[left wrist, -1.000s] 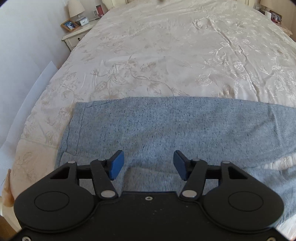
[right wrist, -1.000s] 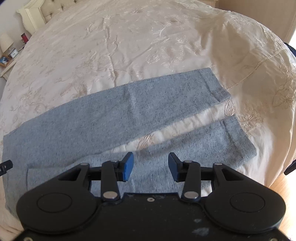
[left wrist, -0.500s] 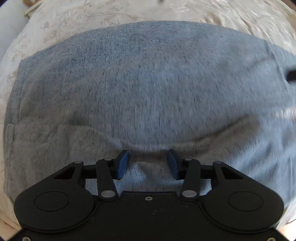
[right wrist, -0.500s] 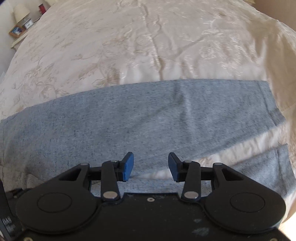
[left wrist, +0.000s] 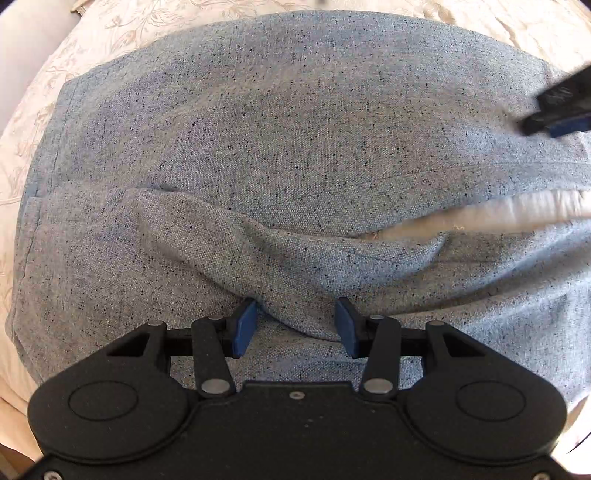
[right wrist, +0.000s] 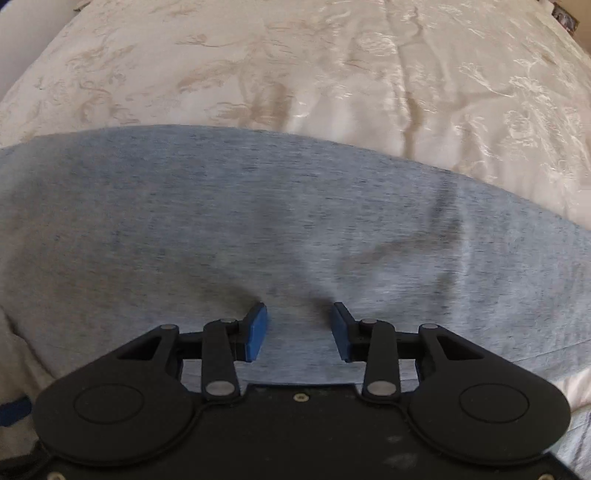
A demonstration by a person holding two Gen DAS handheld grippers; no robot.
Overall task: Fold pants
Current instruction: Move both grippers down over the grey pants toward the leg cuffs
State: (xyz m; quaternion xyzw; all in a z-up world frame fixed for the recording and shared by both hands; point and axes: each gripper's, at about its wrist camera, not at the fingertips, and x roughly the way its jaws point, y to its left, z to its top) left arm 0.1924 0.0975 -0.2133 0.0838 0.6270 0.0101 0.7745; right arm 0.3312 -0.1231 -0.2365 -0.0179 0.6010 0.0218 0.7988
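Blue-grey speckled pants [left wrist: 295, 155] lie flat on a cream bedspread [left wrist: 33, 110]. My left gripper [left wrist: 295, 326] is open, pressed low onto the cloth near the waist end, with a raised fold of fabric [left wrist: 295, 302] bunched between its blue pads. My right gripper [right wrist: 298, 332] is open and sits low over a pant leg [right wrist: 258, 221], cloth dimpled between its pads. The right gripper's tip also shows in the left wrist view [left wrist: 557, 107] at the right edge.
The cream embroidered bedspread [right wrist: 295, 62] stretches away beyond the pants. A strip of bedspread [left wrist: 480, 214] shows between the two pant legs. A bedside item shows at the far right corner [right wrist: 565, 18].
Both grippers have dropped from high above the bed down onto the pants. The left jaws have narrowed a little around a fold of cloth. The right gripper has come closer to the left.
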